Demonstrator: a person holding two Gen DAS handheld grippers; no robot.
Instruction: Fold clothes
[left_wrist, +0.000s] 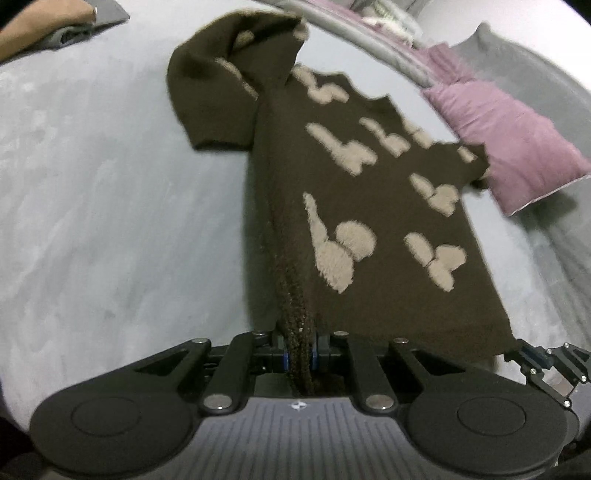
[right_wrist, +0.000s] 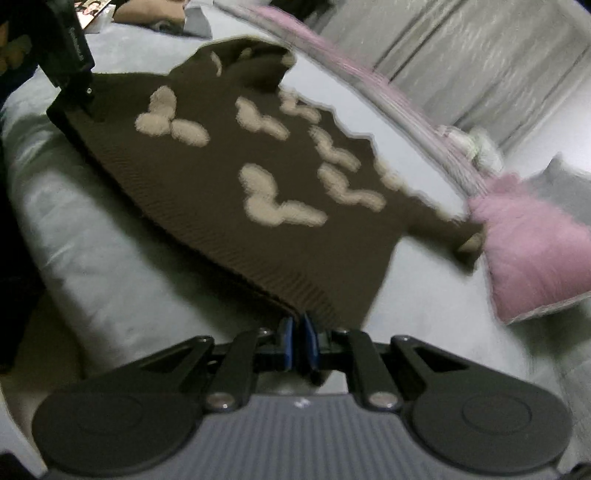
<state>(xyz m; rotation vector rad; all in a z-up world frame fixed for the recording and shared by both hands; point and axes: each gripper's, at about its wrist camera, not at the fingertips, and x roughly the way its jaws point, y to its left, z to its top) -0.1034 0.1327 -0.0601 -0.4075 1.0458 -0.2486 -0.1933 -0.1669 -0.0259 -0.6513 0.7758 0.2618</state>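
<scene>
A dark brown sweater (left_wrist: 369, 206) with fuzzy beige butterfly shapes stretches over the pale grey bed (left_wrist: 110, 221), its far sleeve touching a pink pillow (left_wrist: 517, 140). The left gripper (left_wrist: 300, 350) and right gripper (right_wrist: 299, 339) each pinch a hem corner tight.

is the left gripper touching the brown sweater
Touching. The left wrist view shows the left gripper shut on the brown sweater, a bunched hem fold pinched between its fingers.
</scene>
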